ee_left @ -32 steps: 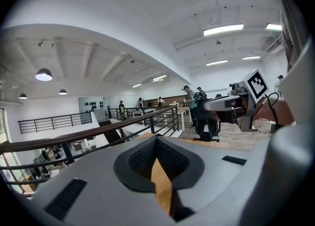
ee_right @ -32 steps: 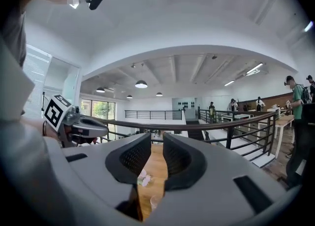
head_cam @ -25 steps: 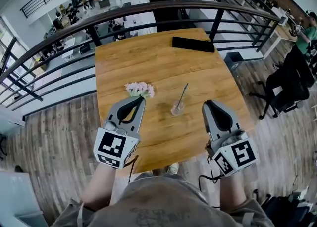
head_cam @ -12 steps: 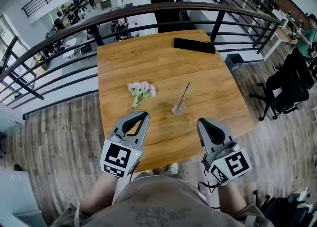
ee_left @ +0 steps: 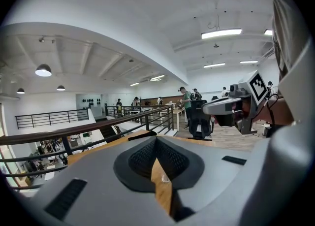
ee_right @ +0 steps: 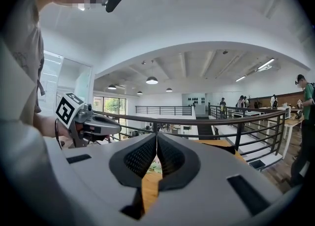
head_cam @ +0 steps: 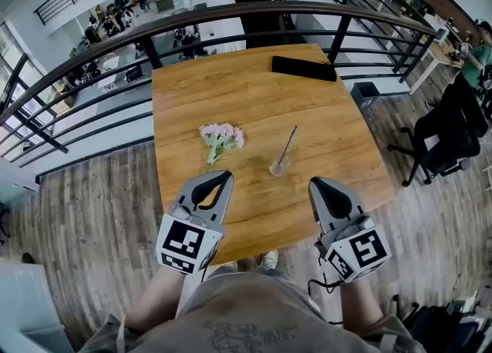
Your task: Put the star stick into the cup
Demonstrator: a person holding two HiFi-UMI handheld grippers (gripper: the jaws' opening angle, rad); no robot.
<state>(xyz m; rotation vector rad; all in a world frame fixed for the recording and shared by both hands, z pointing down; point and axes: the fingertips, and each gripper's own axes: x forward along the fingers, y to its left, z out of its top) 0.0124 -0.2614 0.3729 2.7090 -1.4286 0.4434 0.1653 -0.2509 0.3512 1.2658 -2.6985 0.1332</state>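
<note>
A small clear cup (head_cam: 278,166) stands on the wooden table (head_cam: 338,151) with the thin star stick (head_cam: 288,142) leaning in it, its top pointing away from me. My left gripper (head_cam: 224,176) hovers over the near table edge, left of the cup, jaws shut and empty. My right gripper (head_cam: 314,183) is to the cup's right and nearer me, also shut with nothing held. In the left gripper view the jaw tips (ee_left: 155,139) meet, and in the right gripper view the tips (ee_right: 156,135) meet too.
A bunch of pale pink flowers (head_cam: 221,136) lies left of the cup. A flat black object (head_cam: 304,68) lies at the table's far edge, beside a dark railing (head_cam: 231,17). A black office chair (head_cam: 446,132) stands on the floor to the right.
Both grippers have drawn back toward me, the left away from the flowers and the right away from the cup. The cup and stick have stayed put.
</note>
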